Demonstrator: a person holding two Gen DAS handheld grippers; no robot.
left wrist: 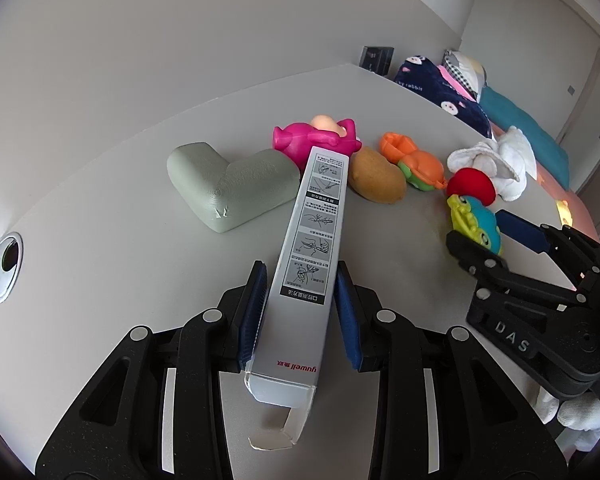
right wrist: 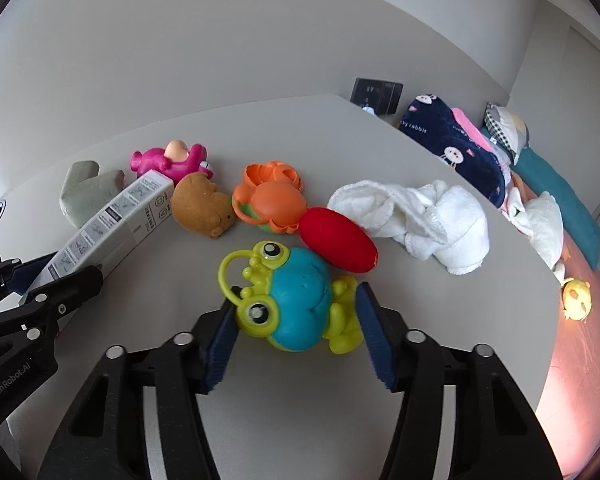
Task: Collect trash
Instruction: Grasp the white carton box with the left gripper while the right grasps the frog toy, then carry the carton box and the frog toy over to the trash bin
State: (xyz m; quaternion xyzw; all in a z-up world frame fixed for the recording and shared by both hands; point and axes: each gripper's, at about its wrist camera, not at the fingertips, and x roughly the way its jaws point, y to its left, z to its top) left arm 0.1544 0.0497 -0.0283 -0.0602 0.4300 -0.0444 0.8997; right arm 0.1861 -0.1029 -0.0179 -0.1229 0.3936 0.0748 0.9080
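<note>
Bench (left wrist: 100,184), pale grey, carries a row of things: white towel (right wrist: 428,216), grey foam corner piece (left wrist: 228,188), long white box (left wrist: 308,256), brown bear (right wrist: 202,210), orange toy (right wrist: 272,200), pink toy (left wrist: 316,140), red cushion (right wrist: 338,244) and frog toy (right wrist: 296,300). Left gripper (left wrist: 300,312) has its jaws clamped on the box's near end. Right gripper (right wrist: 296,336) has its jaws half-open around the frog toy, the left pad touching it.
</note>
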